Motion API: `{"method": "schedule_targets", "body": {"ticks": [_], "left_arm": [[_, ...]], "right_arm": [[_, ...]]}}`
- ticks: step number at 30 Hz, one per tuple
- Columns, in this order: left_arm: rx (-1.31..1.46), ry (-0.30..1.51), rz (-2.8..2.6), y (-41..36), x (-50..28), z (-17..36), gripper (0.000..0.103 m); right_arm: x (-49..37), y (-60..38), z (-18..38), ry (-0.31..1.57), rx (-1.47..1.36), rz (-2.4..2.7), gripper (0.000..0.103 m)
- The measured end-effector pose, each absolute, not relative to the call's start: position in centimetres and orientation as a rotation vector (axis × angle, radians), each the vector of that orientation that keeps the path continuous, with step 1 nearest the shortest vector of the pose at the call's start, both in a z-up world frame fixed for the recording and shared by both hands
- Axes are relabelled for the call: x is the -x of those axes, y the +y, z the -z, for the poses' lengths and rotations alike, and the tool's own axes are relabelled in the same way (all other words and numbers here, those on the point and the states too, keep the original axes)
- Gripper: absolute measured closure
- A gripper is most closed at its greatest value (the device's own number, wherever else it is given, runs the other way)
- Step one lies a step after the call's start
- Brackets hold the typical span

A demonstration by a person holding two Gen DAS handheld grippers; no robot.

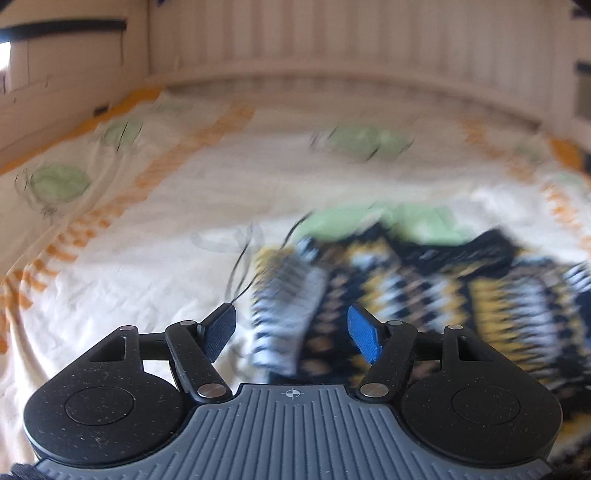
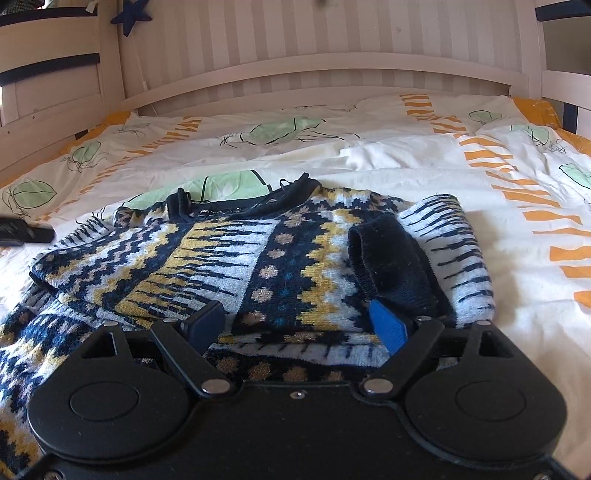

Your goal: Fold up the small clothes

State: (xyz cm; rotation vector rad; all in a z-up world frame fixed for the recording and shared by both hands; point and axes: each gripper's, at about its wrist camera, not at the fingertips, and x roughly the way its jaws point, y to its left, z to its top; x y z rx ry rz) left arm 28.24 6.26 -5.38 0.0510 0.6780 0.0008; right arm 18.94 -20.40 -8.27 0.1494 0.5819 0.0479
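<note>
The patterned sweater (image 2: 236, 258) lies on the bed cover (image 2: 424, 166), spread across the near half of it, with both sleeves folded in over its front. Its dark collar (image 2: 236, 206) points toward the slatted bed frame (image 2: 317, 70) at the far side. The right sleeve's dark cuff (image 2: 388, 254) rests on top of the sweater, just beyond the right gripper (image 2: 299, 325). That gripper sits low at the sweater's near hem; its 2 blue pads (image 2: 388, 328) stand wide apart, nothing is pinched between them, and only the flat knit lies under the gap. The left gripper (image 1: 291, 332), in a blurred view, hangs above the sweater's (image 1: 424, 288) left edge, its jaws apart and gripping nothing. Beyond the sweater the cover shows green leaf prints (image 2: 284, 129) and orange stripes (image 2: 491, 155). A dark blue star (image 2: 131, 16) hangs on the frame, far left of the sweater's collar.
</note>
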Motion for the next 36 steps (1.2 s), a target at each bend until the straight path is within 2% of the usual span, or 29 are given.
{"method": "schedule_targets", "body": {"ticks": [3, 14, 18, 19, 21, 32, 36], "left_arm": [[-0.137, 0.783, -0.042, 7.3, -29.2, 8.1, 0.034], [-0.003, 0.768, -0.044, 9.7, -28.8, 9.2, 0.018], [0.030, 0.789, -0.025, 10.2, -29.1, 8.8, 0.019], [0.034, 0.796, -0.022, 10.3, -28.9, 8.4, 0.020], [0.044, 0.791, -0.027, 10.5, -27.9, 7.6, 0.023], [0.031, 0.760, 0.015, 12.9, -18.5, 5.4, 0.024], [0.084, 0.757, 0.028, 13.1, -16.7, 5.4, 0.024]], "right_arm": [[-19.0, -20.5, 8.3, 0.579, -0.157, -0.052, 0.016], [-19.0, -20.6, 8.4, 0.577, -0.161, -0.055, 0.016], [-19.1, -20.5, 8.4, 0.582, -0.157, -0.057, 0.014], [-19.2, -20.5, 8.4, 0.587, -0.156, -0.064, 0.012], [-19.4, -20.4, 8.2, 0.601, -0.149, -0.094, 0.001], [-17.4, -25.5, 5.8, 0.583, -0.340, 0.094, 0.001], [-16.7, -24.9, 4.1, 0.553, -0.324, 0.022, 0.001]]}}
